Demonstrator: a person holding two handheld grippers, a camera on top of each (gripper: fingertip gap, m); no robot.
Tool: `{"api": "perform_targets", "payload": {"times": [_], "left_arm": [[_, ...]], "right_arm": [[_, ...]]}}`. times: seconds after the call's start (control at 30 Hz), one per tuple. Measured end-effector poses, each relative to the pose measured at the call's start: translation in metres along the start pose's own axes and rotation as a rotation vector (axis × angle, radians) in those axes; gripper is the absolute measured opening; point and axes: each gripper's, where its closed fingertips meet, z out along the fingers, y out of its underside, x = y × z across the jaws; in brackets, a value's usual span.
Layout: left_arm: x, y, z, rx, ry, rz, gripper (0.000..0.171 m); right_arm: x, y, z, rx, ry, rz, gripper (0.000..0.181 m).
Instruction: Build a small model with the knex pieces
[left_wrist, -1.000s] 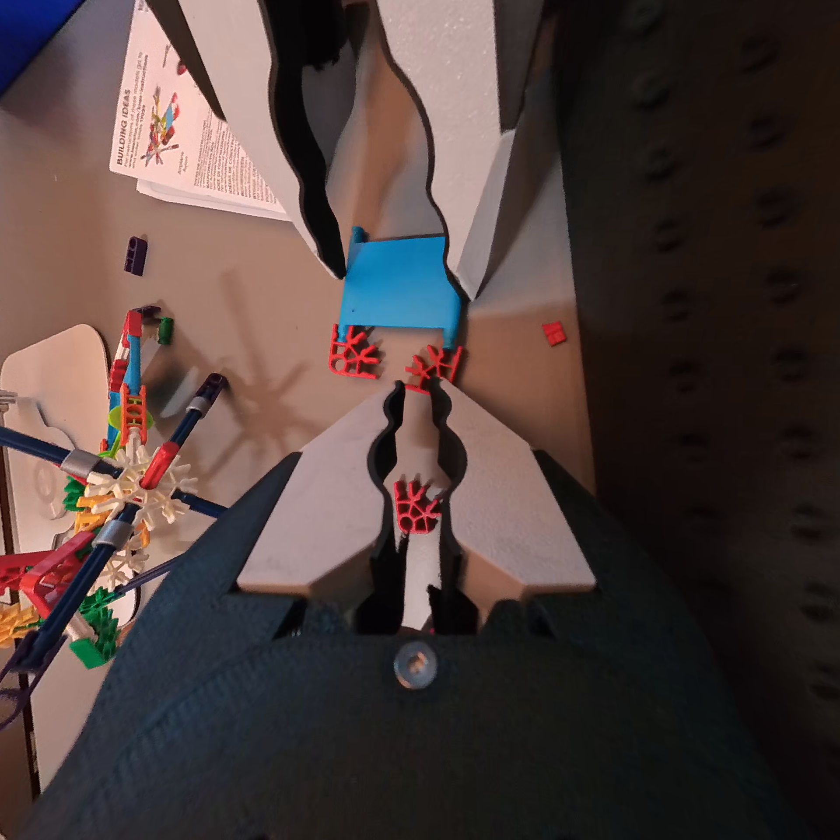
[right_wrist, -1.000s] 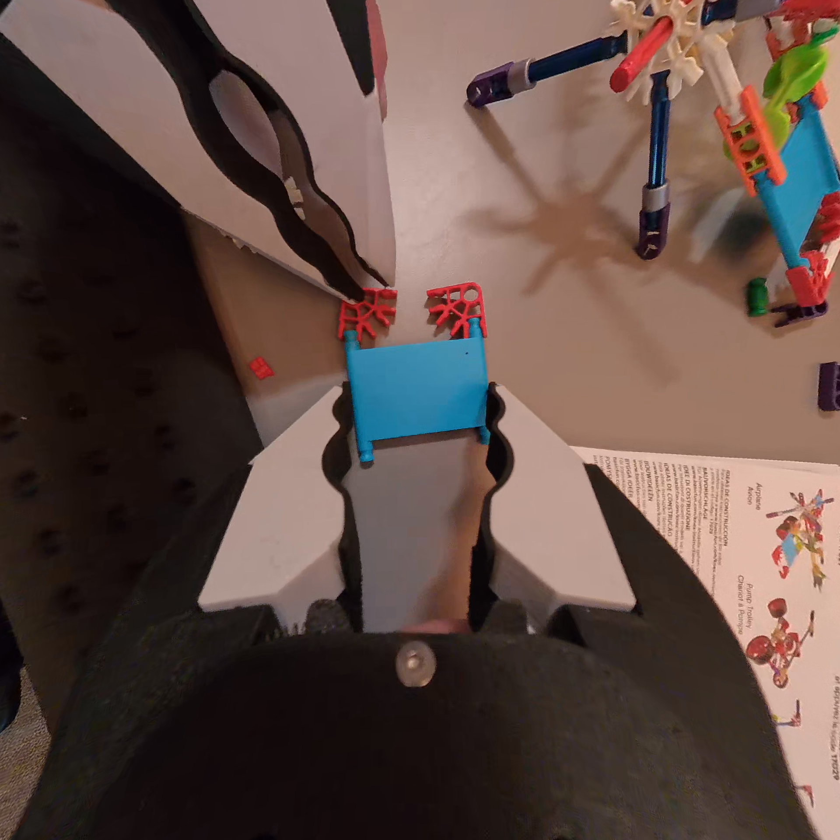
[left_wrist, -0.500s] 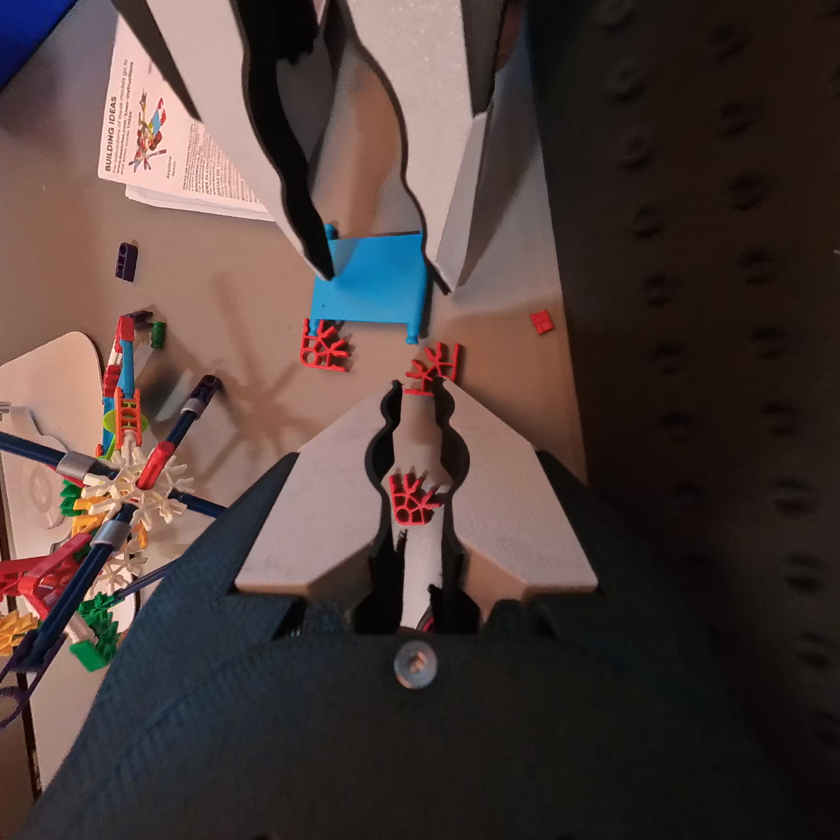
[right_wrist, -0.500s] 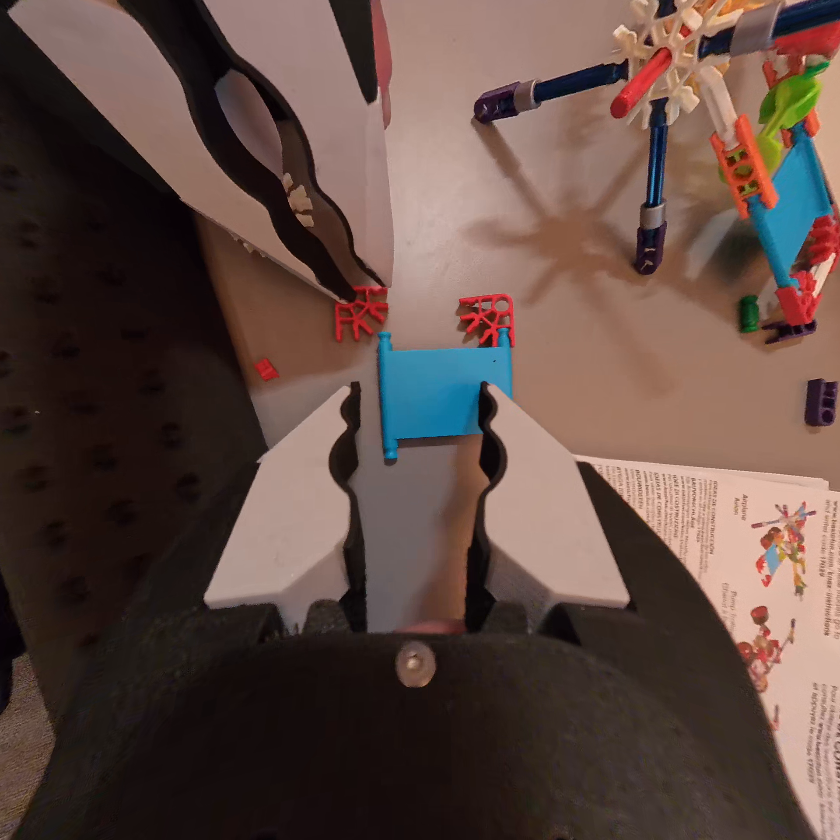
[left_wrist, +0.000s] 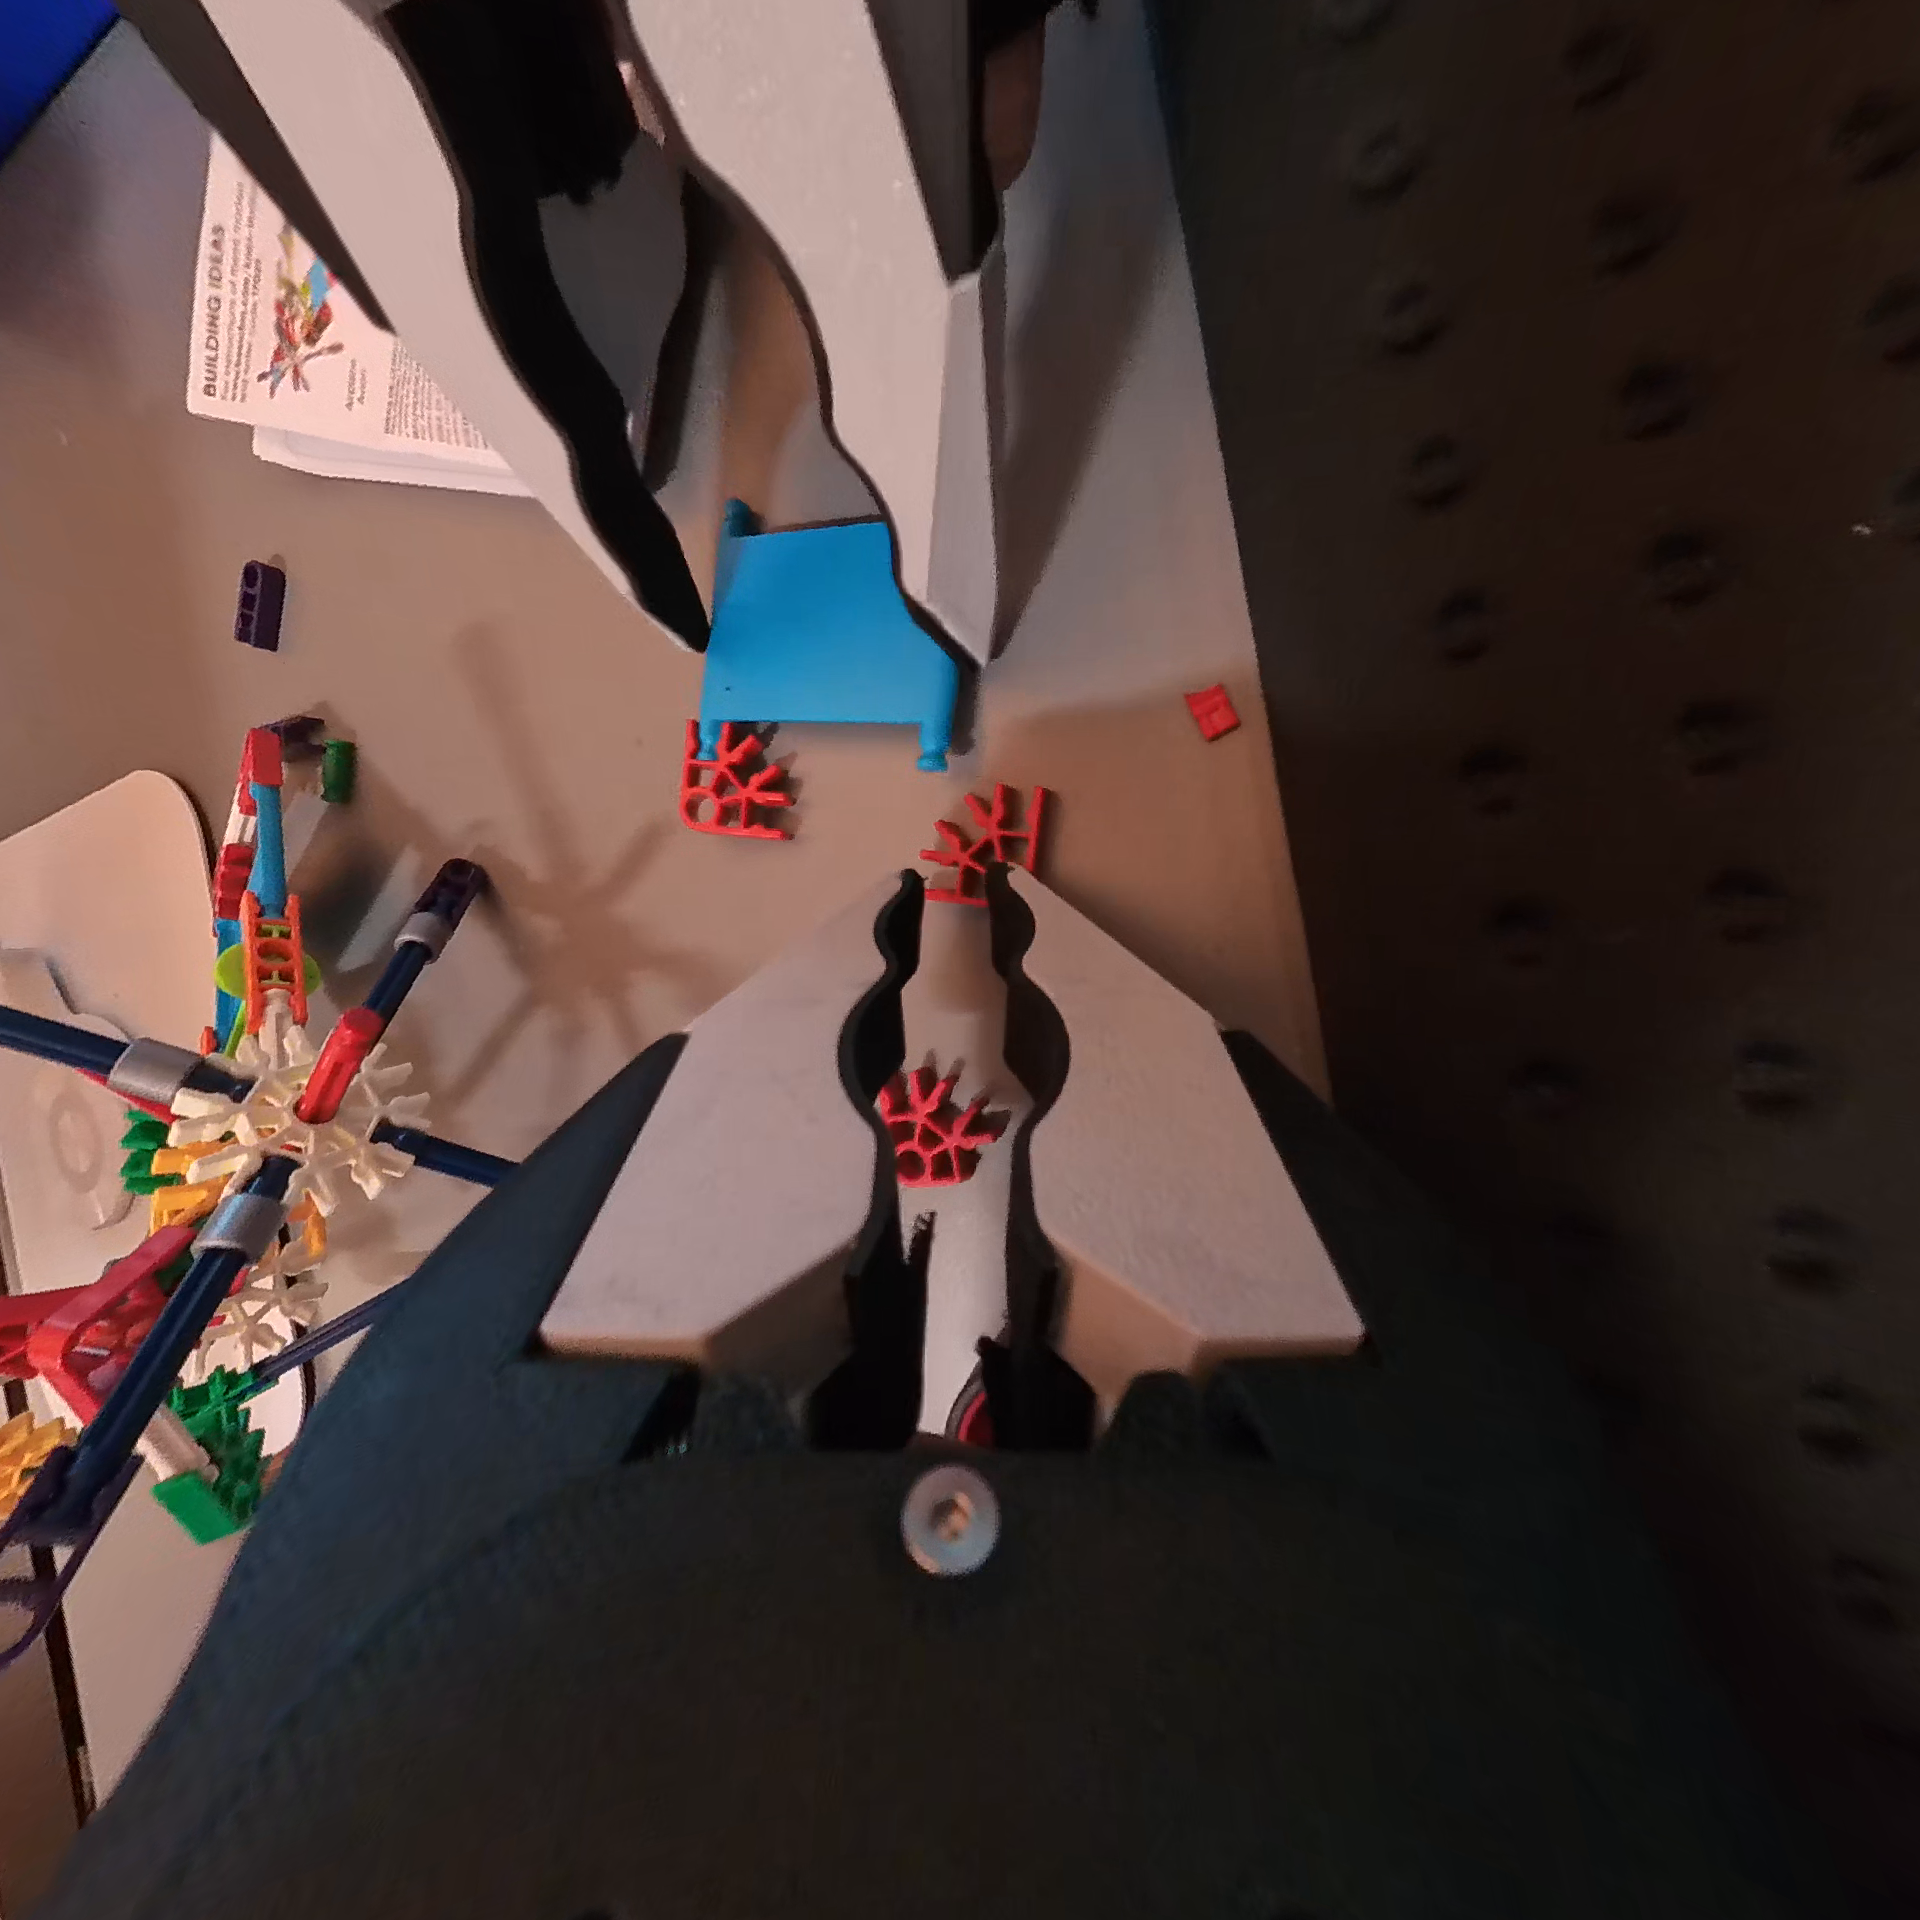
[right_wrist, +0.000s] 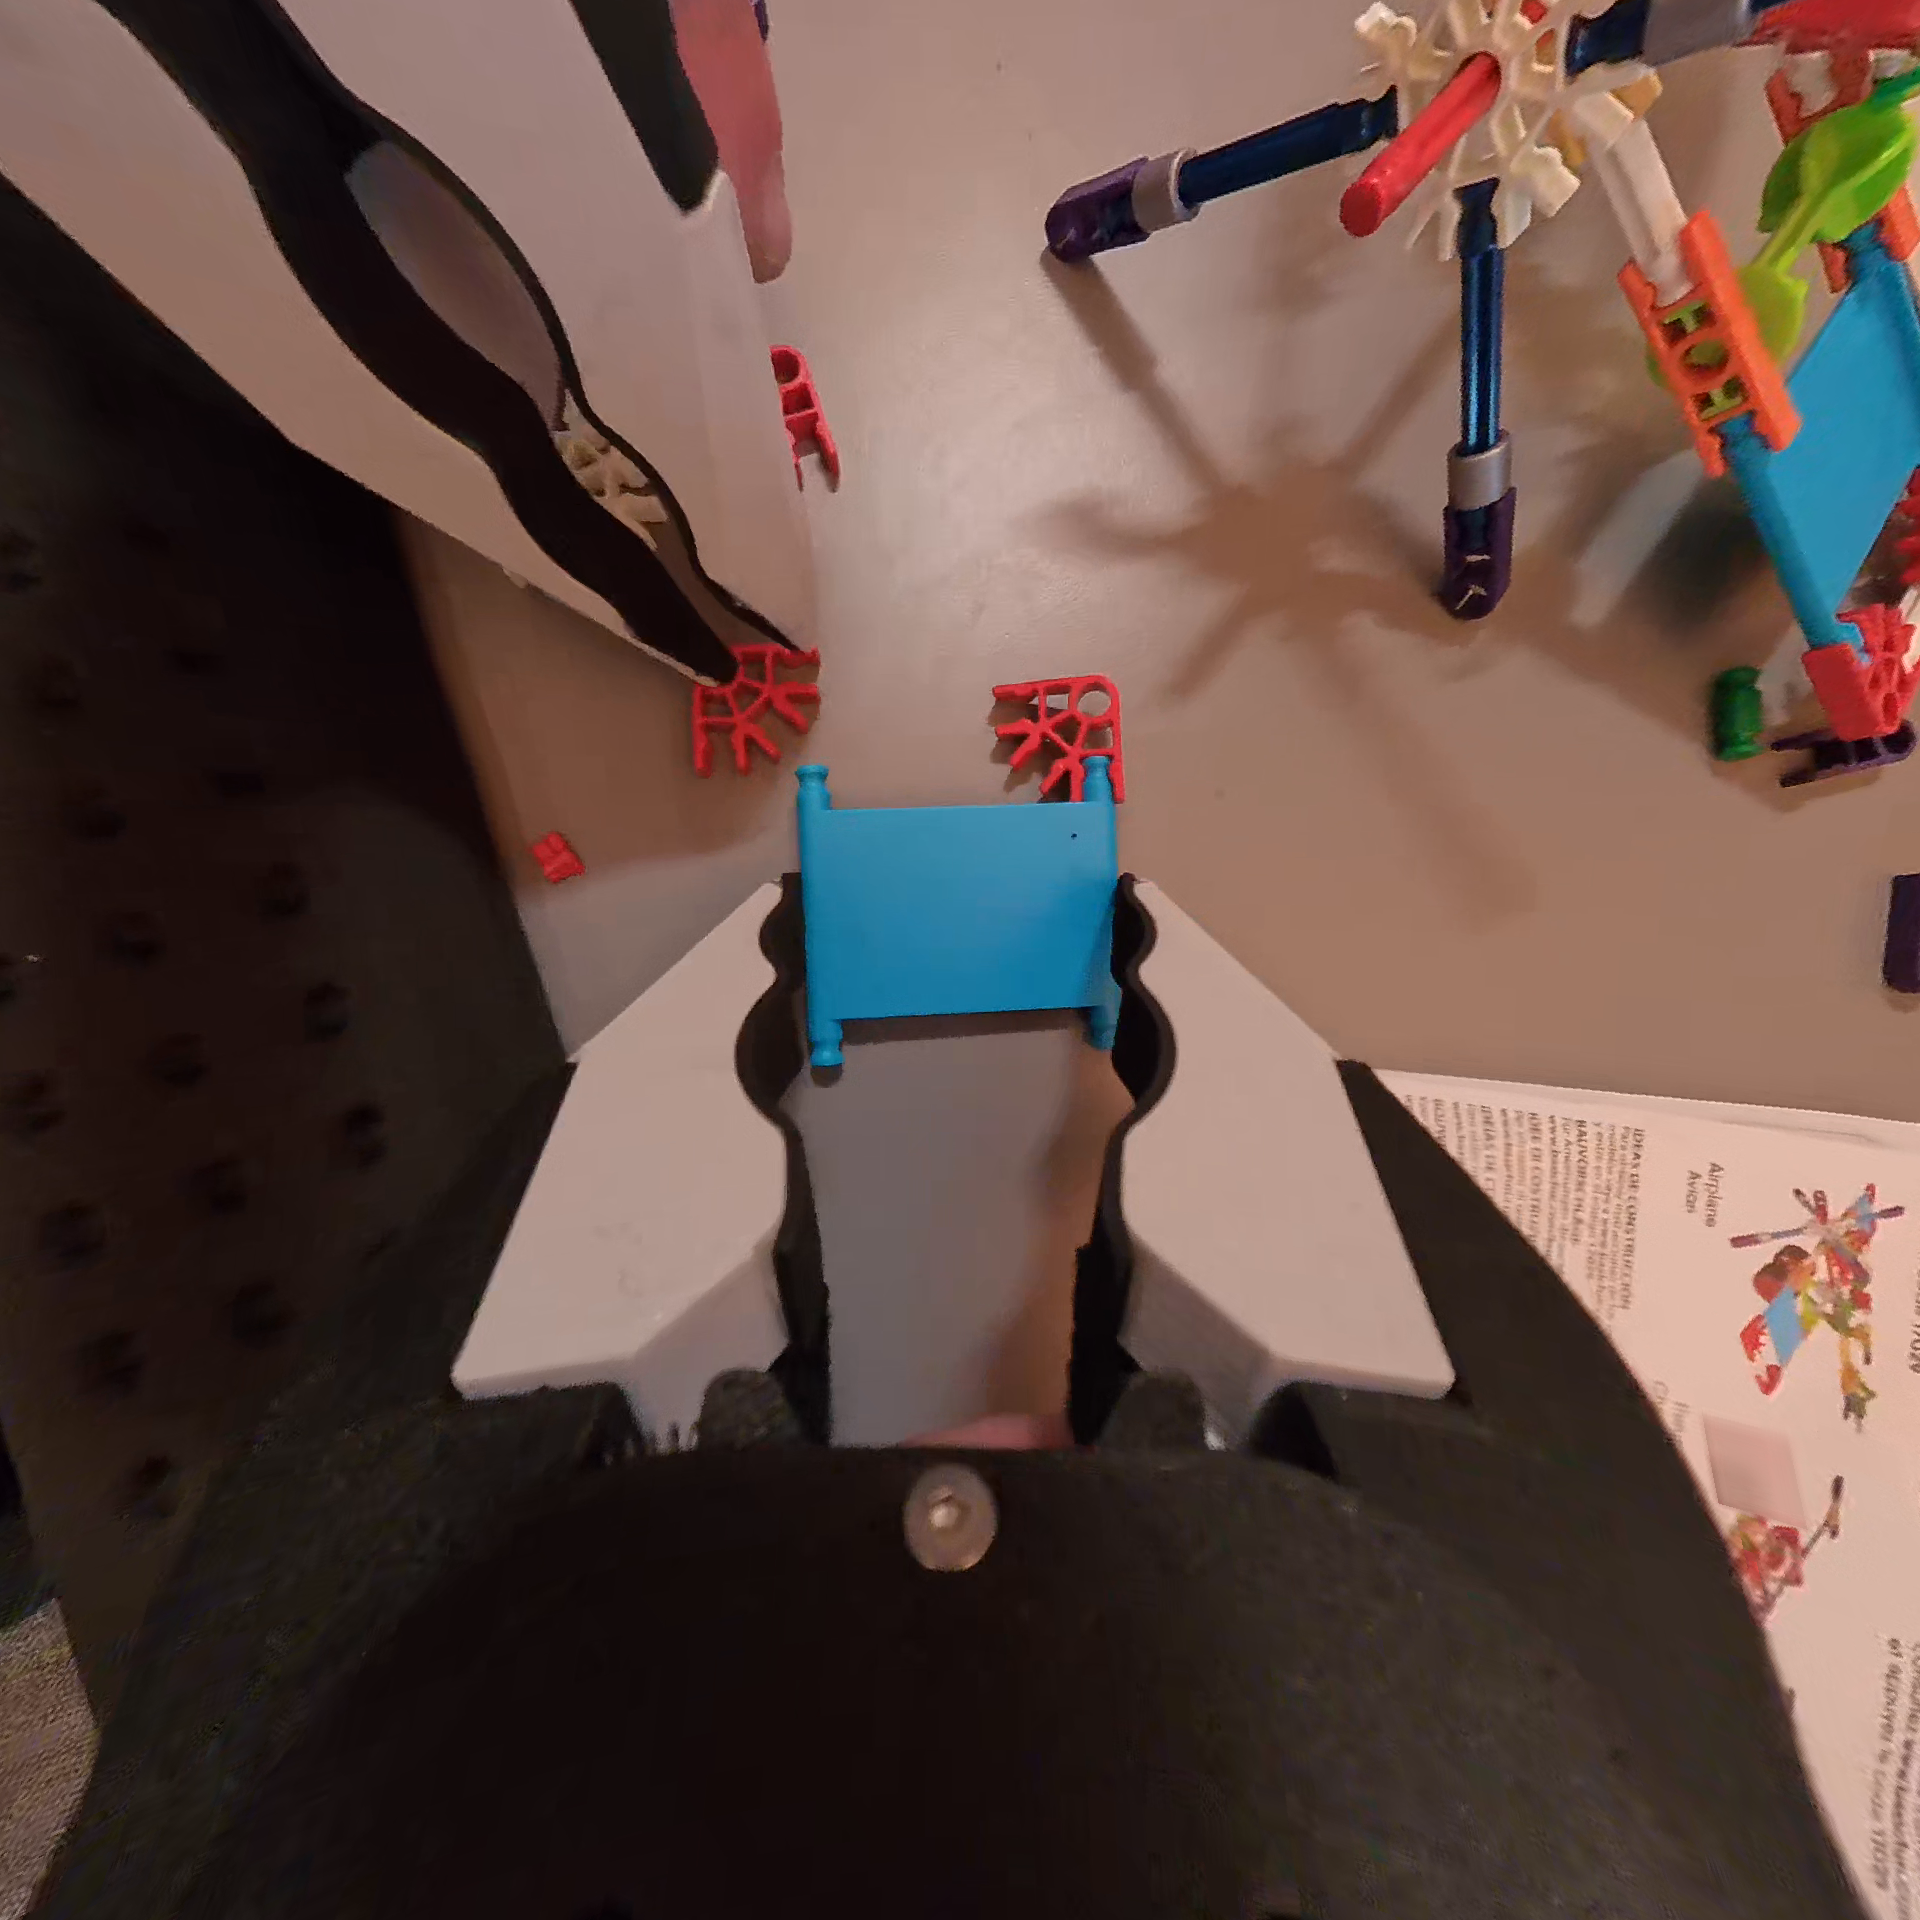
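Note:
My right gripper (right_wrist: 956, 904) is shut on a blue panel (right_wrist: 956, 925), held flat just above the tan table. A red connector (right_wrist: 1060, 727) sits on the panel's far right peg. It also shows in the left wrist view (left_wrist: 732, 790), below the blue panel (left_wrist: 821, 644). My left gripper (left_wrist: 951, 878) is shut on the edge of a second red connector (left_wrist: 982, 842), a small gap away from the panel's free peg. That connector shows at the left gripper's tip in the right wrist view (right_wrist: 753, 707). A third red connector (left_wrist: 935, 1127) shows through the gap between my left fingers.
A colourful rod-and-connector model (left_wrist: 260, 1122) stands to my left gripper's left and shows at the top right of the right wrist view (right_wrist: 1558, 156). An instruction leaflet (right_wrist: 1714, 1351), a purple piece (left_wrist: 260, 603) and a small red piece (left_wrist: 1210, 715) lie on the table. A dark dimpled mat (left_wrist: 1558, 727) borders it. The left gripper's tips are roughly 5 cm from the right gripper's.
The red connector in my left gripper has come off the blue panel's peg. The two grippers have drawn apart, and the panel keeps its other red connector.

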Motion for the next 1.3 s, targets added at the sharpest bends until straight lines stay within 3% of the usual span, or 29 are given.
{"api": "perform_targets", "payload": {"times": [0.87,1.3], "left_arm": [[0.001,-0.004,0.004,-0.003,-0.013,0.001,0.002],[0.000,-0.014,0.000,0.044,-0.017,-0.003,0.011]], "right_arm": [[-0.013,-0.003,0.003,-0.053,0.017,-0.027,0.058],[-0.012,-0.004,-0.002,-0.013,0.021,-0.026,0.063]]}}
